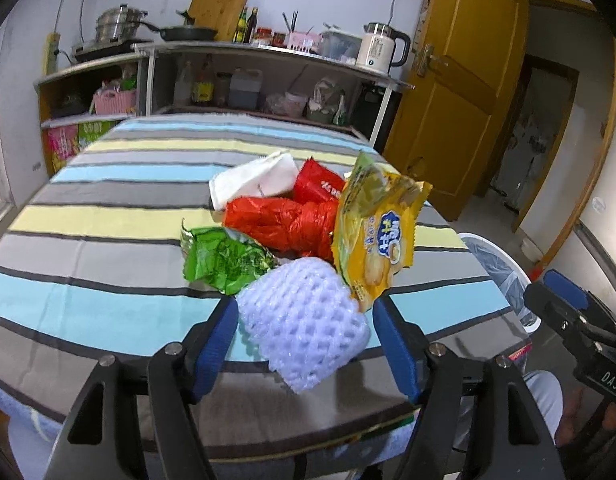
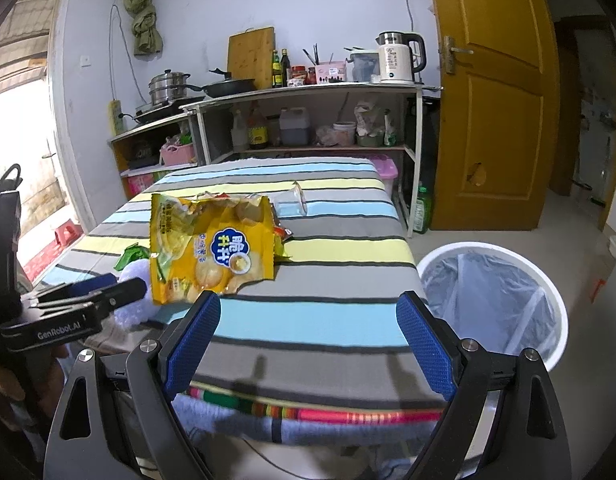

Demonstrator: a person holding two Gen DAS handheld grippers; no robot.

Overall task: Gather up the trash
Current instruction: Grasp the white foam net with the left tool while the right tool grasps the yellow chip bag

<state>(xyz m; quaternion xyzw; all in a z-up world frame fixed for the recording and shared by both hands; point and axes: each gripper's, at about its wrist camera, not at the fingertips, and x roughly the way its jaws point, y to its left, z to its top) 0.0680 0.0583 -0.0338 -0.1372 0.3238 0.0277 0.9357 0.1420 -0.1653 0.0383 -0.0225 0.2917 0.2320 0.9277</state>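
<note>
The white bin (image 2: pixel 548 280) looks empty, all the trash sits on the counter (image 1: pixel 107 312), and both hand-held grippers, left (image 1: pixel 303 344) and right (image 2: pixel 308 344), are wide apart, holding nothing.

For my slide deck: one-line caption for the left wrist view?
Open left gripper straddles a white foam fruit net beside crumpled snack wrappers on the striped tablecloth.

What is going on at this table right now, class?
A person is clearing trash from a striped table with a gripper in each hand. The left gripper stands open around a white foam net, not yet closed on it. The right gripper is open and empty, near a yellow snack bag. A lined bin waits beside the table. Other wrappers lie in the pile.
</note>
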